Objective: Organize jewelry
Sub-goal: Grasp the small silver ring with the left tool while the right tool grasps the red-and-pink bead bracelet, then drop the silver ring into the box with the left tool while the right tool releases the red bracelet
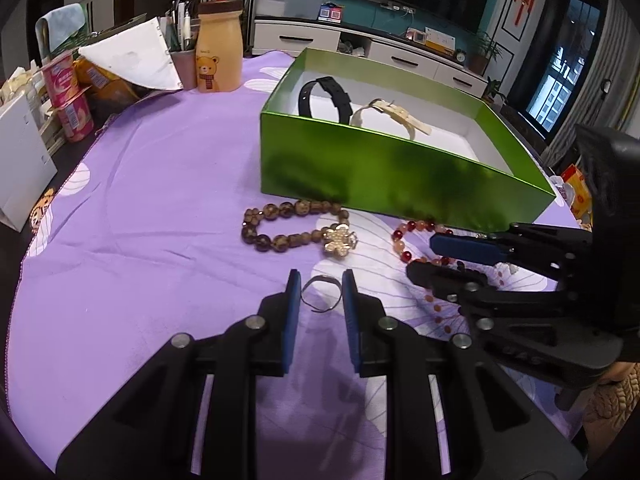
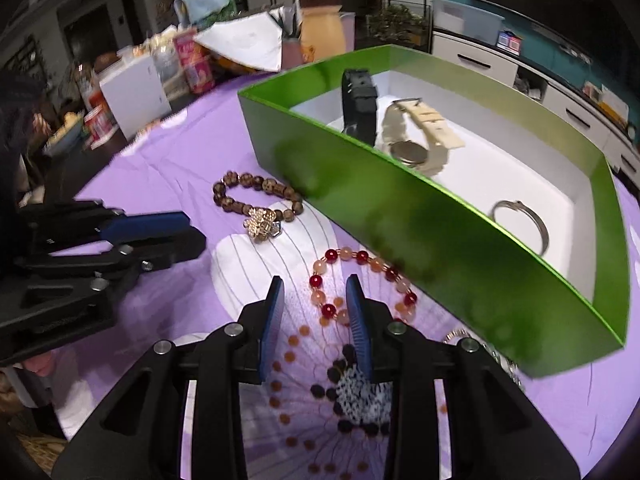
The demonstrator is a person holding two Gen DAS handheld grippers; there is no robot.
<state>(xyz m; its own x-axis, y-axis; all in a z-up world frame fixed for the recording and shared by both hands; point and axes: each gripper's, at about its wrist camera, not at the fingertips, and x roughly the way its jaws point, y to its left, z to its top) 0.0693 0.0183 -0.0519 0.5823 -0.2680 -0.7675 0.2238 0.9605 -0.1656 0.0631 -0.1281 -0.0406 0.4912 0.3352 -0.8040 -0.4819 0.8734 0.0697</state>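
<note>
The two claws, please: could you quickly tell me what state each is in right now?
Left claw: closed on the silver ring.
Right claw: open, holding nothing, over the red-and-pink bead bracelet.

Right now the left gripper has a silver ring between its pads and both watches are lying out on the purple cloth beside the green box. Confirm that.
Not quite. The silver ring is between the left gripper's pads, but the black watch and the cream watch sit inside the green box, not on the purple cloth. The right wrist view shows it best.
</note>
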